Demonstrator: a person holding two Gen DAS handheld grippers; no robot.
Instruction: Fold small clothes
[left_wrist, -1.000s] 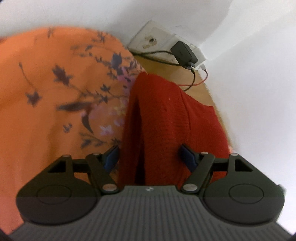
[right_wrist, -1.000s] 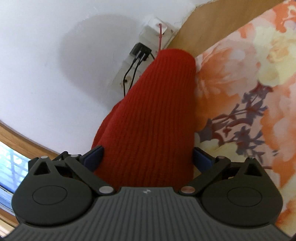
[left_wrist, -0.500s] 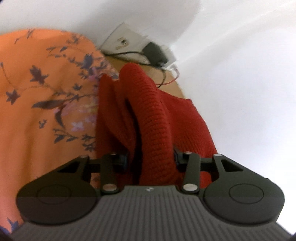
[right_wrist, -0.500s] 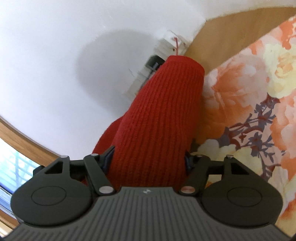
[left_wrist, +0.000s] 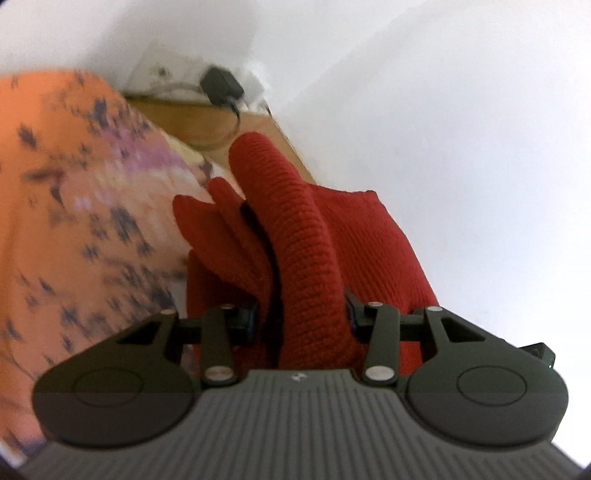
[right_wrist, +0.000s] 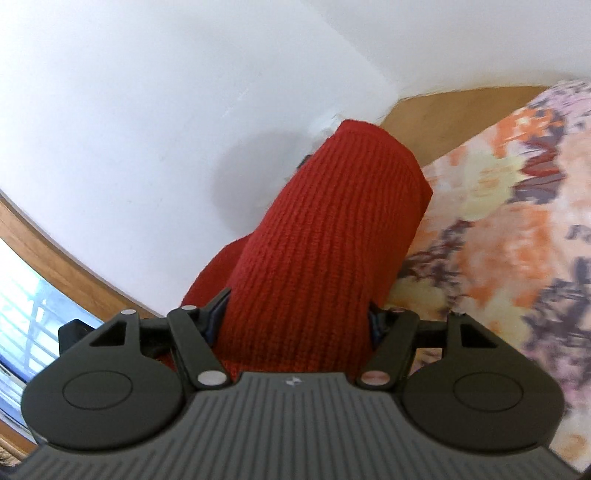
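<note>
A red knitted garment (left_wrist: 299, 236) is held up in both views. In the left wrist view it bunches into thick folds that run forward from my left gripper (left_wrist: 301, 319), whose jaws are shut on the cloth. In the right wrist view the same red knit (right_wrist: 325, 243) rises as a wide ribbed band from my right gripper (right_wrist: 297, 319), shut on it as well. The fingertips of both grippers are buried in the fabric. The lower part of the garment is out of sight.
An orange floral bedsheet (left_wrist: 74, 221) lies to the left, and shows pale and flowered (right_wrist: 517, 229) at the right. White walls stand close ahead. A wall socket with a black charger (left_wrist: 221, 86) sits above a wooden board (left_wrist: 192, 122). A window (right_wrist: 29, 295) is at lower left.
Both grippers went from open around the red knit to shut on it. They have since lifted and tilted upward, so more wall and less bedsheet shows.
</note>
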